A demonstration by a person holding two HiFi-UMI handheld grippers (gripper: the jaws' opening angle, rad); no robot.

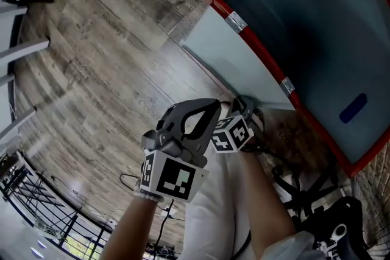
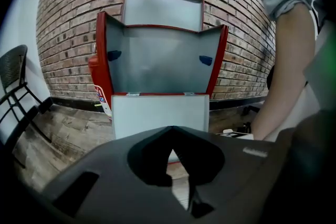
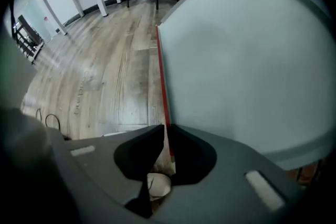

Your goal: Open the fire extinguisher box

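Fingers of right gripper (image 3: 166,131) pinched on red edge of drop-down door (image 3: 241,60), left gripper (image 2: 170,134) closed on nothing: treat fire extinguisher box (image 2: 100,60) at brick wall (image 2: 68,18) as nearly open; ease door onto floor (image 1: 91,70), then release.

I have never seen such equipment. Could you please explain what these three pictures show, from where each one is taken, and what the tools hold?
There is no robot here: a person holds a two-jaw tool in each hand. The head view looks down from the person's head at the wooden floor. The other two cameras ride on the tools. The left gripper view faces a red fire extinguisher box before a brick wall, with its top lid raised and its front door folded down. The left gripper is shut and empty. The right gripper is shut on the front door's red edge.
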